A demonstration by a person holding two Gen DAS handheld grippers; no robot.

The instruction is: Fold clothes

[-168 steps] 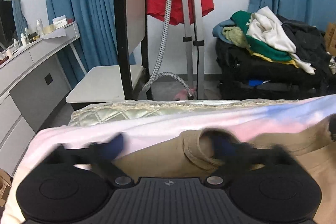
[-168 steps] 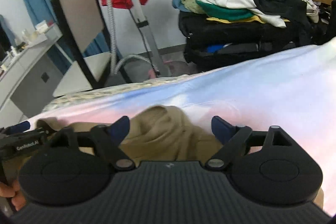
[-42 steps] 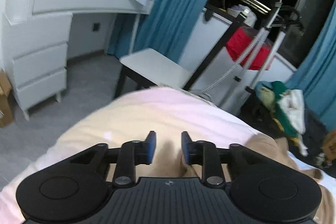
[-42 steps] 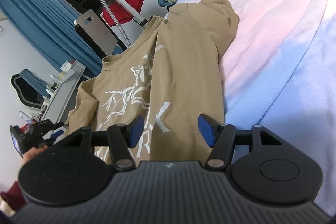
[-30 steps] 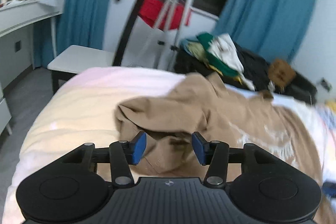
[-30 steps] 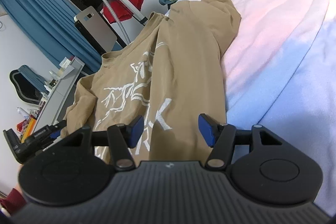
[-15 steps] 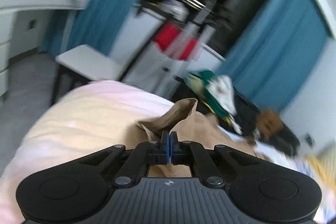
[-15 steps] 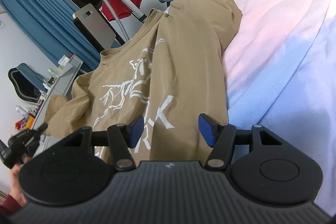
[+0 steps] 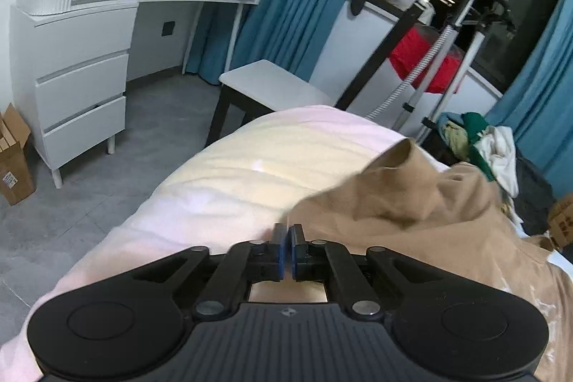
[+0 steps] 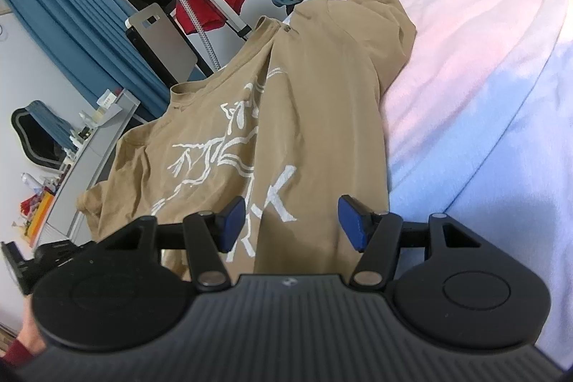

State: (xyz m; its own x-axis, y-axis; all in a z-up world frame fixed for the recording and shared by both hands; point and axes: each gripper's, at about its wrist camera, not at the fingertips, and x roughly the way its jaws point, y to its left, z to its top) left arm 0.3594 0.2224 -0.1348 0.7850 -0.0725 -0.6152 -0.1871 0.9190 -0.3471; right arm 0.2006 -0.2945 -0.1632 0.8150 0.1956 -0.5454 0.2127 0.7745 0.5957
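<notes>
A tan T-shirt (image 10: 286, 117) with a white graphic lies spread on the pastel bed cover (image 10: 483, 77), neck toward the far side. My right gripper (image 10: 292, 221) is open and hovers just above the shirt's near hem area. In the left wrist view my left gripper (image 9: 287, 247) is shut on the shirt's sleeve edge; the tan cloth (image 9: 429, 206) rises in folds to the right of it. The left gripper also shows at the lower left of the right wrist view (image 10: 39, 256).
A white dresser (image 9: 78, 34) stands to the left across grey floor. A chair (image 9: 272, 88), a garment steamer stand (image 9: 447, 42) with a red garment, and a pile of clothes (image 9: 483, 142) stand beyond the bed. Cardboard boxes (image 9: 14, 160) sit by the dresser.
My left gripper went from open over the bunched sleeve to shut on it, and has swung with it. The sleeve has shifted at the shirt's left side. The right gripper has stayed open.
</notes>
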